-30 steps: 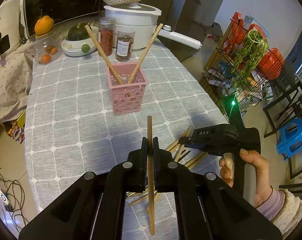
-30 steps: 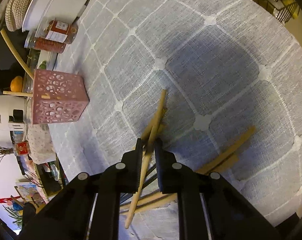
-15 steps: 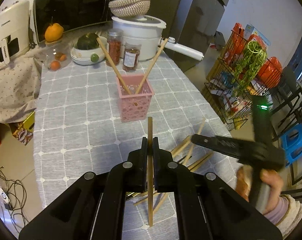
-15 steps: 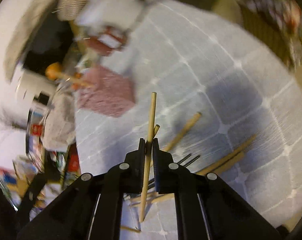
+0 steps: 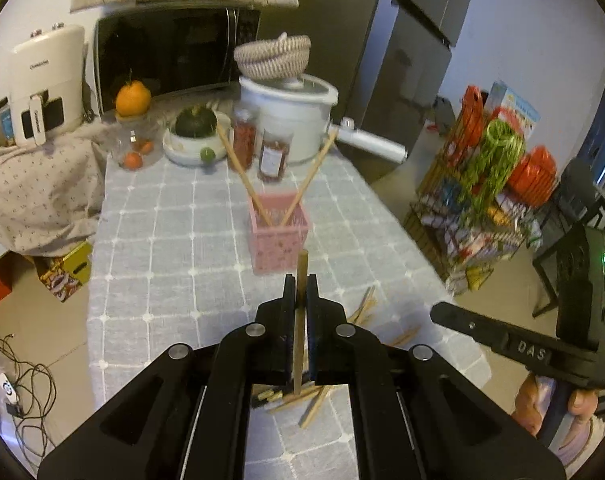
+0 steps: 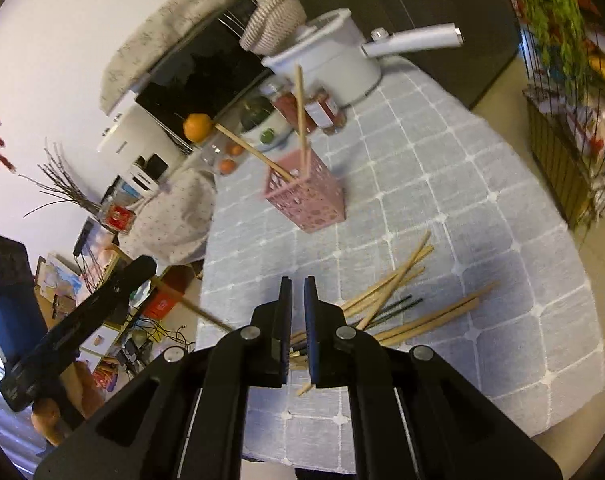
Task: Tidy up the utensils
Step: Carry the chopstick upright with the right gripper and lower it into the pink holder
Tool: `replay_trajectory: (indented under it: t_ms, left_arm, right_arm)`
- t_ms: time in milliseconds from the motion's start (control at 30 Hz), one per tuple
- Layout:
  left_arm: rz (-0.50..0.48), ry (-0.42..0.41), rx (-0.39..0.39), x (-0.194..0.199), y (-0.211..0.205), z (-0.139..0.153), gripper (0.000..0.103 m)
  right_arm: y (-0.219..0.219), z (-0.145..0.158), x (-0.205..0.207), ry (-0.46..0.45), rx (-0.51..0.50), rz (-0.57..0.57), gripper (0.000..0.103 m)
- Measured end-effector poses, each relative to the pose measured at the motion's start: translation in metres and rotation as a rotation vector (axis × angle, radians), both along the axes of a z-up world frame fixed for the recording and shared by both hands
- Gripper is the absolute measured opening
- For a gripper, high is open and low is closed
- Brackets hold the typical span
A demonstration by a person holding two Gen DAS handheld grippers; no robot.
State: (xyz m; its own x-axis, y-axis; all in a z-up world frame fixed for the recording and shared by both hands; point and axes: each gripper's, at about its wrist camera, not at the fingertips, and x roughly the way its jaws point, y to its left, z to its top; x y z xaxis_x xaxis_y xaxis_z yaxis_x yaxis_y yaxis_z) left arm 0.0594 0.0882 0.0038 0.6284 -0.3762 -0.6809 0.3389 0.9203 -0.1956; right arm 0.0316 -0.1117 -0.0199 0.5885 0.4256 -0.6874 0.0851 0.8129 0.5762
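Your left claw (image 5: 301, 280) is closed on one chopstick (image 5: 301, 320), gripped near its middle. The stick stands close to upright in that camera, its top end clear above the fingertips and its lower end showing below the jaws. The claw is held above the table (image 5: 162, 240), in line with the basket (image 5: 278, 240) but apart from it. The pink basket stands upright on the checked cloth, well in from the near edge, with two sticks (image 5: 242, 176) leaning outward from it in a V. Two jars (image 5: 272, 156) and a white pot (image 5: 290, 120) stand behind it. The remaining task items, a loose pile (image 6: 402, 280) of wooden and a few dark chopsticks, lie flat and crossed on the cloth at the near end of the table, between the basket and the edge. Your right claw (image 6: 297, 280) has its jaws drawn together to a narrow slit, raised above that pile. No stick shows rising between its fingertips. A short wooden tip (image 6: 304, 390) shows just under one finger, but I cannot tell whether it is gripped or belongs to the pile below. Your right hand (image 5: 542, 412) is around that claw's handle, off the table's right side in the left camera's view.
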Motion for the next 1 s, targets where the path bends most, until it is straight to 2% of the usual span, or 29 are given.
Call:
replay_trajectory:
  t_ms: [67, 133, 167, 233, 267, 300, 367, 400, 533, 667, 733, 800, 900, 1000]
  left_arm:
    - [-0.004, -0.006, -0.006, 0.001, -0.002, 0.006, 0.004]
    - [-0.002, -0.009, -0.014, 0.001, -0.003, 0.006, 0.004]
    - [0.001, -0.009, -0.019, 0.002, -0.003, 0.006, 0.004]
    - [0.013, -0.018, -0.033, 0.002, -0.002, 0.006, 0.004]
    - [0.014, -0.020, -0.038, 0.002, -0.001, 0.007, 0.004]
    - [0.014, -0.028, -0.042, 0.002, -0.001, 0.009, 0.004]
    - [0.018, -0.044, -0.041, 0.001, 0.000, 0.012, 0.004]
    - [0.020, -0.051, -0.040, 0.001, 0.001, 0.014, 0.004]
    - [0.026, -0.068, -0.048, -0.001, 0.009, 0.019, 0.004]
    - [0.032, -0.072, -0.053, 0.000, 0.015, 0.020, 0.004]
    - [0.029, -0.070, -0.053, 0.000, 0.016, 0.019, 0.004]
    - [0.028, -0.065, -0.055, 0.002, 0.017, 0.018, 0.004]
    - [0.032, -0.061, -0.061, 0.002, 0.019, 0.018, 0.004]
    - [0.037, -0.066, -0.064, 0.000, 0.022, 0.020, 0.004]
  right_arm:
    - [0.000, 0.009, 0.000, -0.015, -0.026, 0.002, 0.006]
    - [-0.007, 0.009, 0.002, 0.009, -0.027, -0.012, 0.006]
    - [-0.014, 0.005, 0.006, 0.037, -0.017, -0.040, 0.010]
    - [-0.029, -0.012, 0.022, 0.116, -0.027, -0.088, 0.026]
    - [-0.037, -0.026, 0.035, 0.163, -0.017, -0.097, 0.044]
    - [-0.044, -0.044, 0.049, 0.231, -0.003, -0.106, 0.048]
    - [-0.052, -0.073, 0.071, 0.323, 0.012, -0.124, 0.048]
    - [-0.051, -0.085, 0.082, 0.352, -0.016, -0.129, 0.048]
    - [-0.039, -0.113, 0.117, 0.405, -0.095, -0.122, 0.048]
    - [-0.023, -0.136, 0.144, 0.494, -0.171, -0.087, 0.043]
    - [-0.019, -0.145, 0.147, 0.533, -0.174, -0.079, 0.037]
    - [-0.012, -0.155, 0.146, 0.565, -0.153, -0.071, 0.014]
    - [-0.004, -0.155, 0.145, 0.527, -0.171, -0.087, 0.008]
    - [-0.006, -0.151, 0.141, 0.461, -0.097, -0.113, 0.006]
